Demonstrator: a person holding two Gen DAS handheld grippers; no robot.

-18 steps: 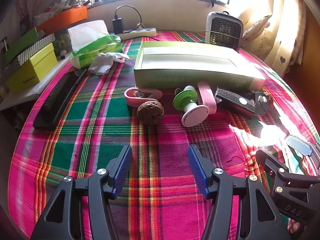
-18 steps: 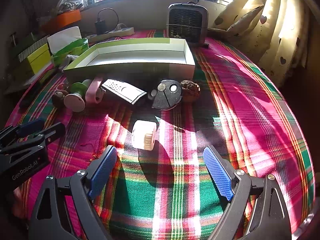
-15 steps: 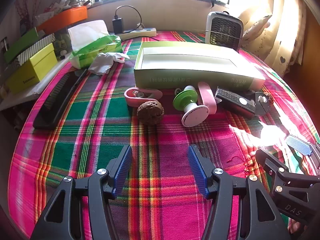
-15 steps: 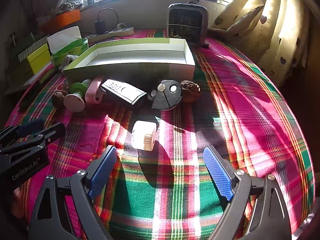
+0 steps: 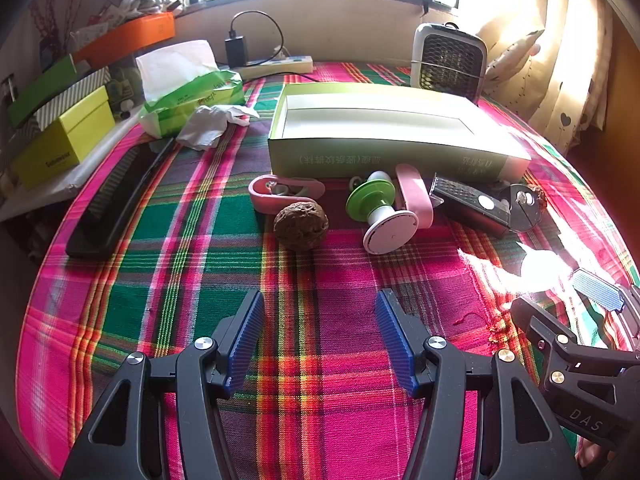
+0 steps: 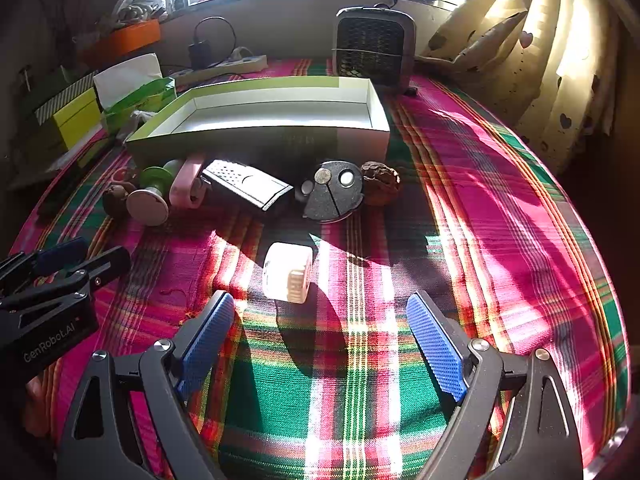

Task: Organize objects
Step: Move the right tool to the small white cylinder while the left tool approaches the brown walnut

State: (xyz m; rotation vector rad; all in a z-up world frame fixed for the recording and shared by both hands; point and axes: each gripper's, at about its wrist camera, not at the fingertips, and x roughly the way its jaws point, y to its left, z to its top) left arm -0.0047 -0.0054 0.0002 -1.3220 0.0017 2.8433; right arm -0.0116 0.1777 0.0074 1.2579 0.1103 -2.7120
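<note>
Left gripper (image 5: 320,336) and right gripper (image 6: 320,340) both wide open, nothing between the blue ribbed pads, above the pink-green plaid cloth (image 6: 500,240). Small white ribbed cylinder (image 6: 288,272) at 11 o'clock, near the right gripper. Long open green-and-white cardboard box (image 6: 280,136) at 12 o'clock, behind a brown wrinkled walnut (image 5: 301,225) and a green-and-white plastic spool (image 5: 380,212).

Small white roll (image 5: 545,269) bleached by sun glare; box (image 5: 384,160) lettering too small.

Readable lettering on both grippers
"GenRobot.AI" runs along the left gripper (image 6: 52,336); "DAS" marks the right gripper (image 5: 584,420); green box (image 5: 400,160) print is upside down, unreadable
</note>
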